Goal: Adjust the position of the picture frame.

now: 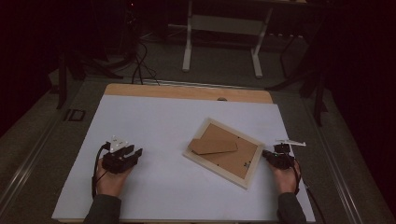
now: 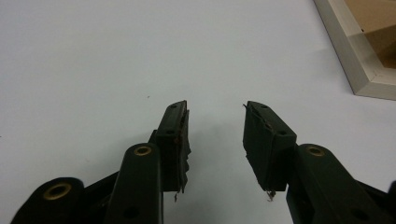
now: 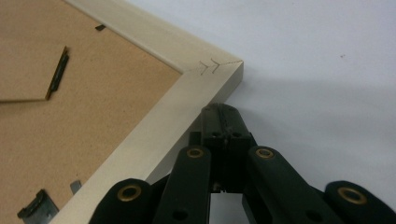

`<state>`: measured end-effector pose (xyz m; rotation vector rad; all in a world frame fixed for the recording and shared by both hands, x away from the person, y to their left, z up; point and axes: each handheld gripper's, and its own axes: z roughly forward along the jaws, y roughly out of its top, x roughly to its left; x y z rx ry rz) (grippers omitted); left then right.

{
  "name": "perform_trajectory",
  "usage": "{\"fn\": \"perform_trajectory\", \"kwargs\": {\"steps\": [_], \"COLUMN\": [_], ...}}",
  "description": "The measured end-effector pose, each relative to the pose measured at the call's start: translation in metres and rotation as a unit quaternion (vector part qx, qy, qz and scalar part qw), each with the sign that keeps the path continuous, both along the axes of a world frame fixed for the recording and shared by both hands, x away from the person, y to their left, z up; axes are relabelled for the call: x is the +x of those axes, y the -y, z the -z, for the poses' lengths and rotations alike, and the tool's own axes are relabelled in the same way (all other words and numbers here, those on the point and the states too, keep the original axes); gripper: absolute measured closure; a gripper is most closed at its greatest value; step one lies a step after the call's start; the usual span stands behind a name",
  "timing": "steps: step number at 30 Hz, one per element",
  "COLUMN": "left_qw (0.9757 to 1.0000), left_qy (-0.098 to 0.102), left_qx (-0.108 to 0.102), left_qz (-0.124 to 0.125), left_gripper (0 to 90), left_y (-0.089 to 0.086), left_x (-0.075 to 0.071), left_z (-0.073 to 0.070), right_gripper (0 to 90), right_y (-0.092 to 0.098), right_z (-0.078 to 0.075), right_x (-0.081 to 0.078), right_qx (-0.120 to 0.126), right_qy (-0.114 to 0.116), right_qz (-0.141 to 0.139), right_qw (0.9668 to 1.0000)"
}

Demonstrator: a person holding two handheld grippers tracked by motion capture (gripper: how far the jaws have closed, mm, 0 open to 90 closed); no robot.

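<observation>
The right gripper (image 3: 223, 112), jaws pressed together on nothing, touches the picture frame (image 1: 223, 148) at its four-o'clock edge. The left gripper (image 2: 215, 122), jaws parted and empty, rests at the frame's nine o'clock, well apart.

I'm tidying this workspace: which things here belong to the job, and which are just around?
In the job:
- picture frame, lying face down
- right gripper, shut, its tip against the frame's edge
- left gripper, open, on the white sheet

Just around:
- table stand behind
- floor cables
</observation>
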<state>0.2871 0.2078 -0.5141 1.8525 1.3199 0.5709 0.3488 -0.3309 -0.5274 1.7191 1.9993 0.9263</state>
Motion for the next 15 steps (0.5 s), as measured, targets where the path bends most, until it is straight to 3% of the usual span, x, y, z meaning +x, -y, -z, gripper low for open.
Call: {"fn": "perform_trajectory", "kwargs": {"steps": [15], "left_qw": [0.9998], "left_qy": [0.005], "left_qx": [0.017], "left_qz": [0.007], "left_gripper": [59.9], "left_y": [0.003], "left_x": [0.000], "left_z": [0.001], "right_gripper": [89.9], "right_y": [-0.008], "right_z": [-0.001], "right_x": [0.022], "right_qx": [0.013], "right_qy": [-0.011], "right_qz": [0.015], "right_qw": [0.9997]}}
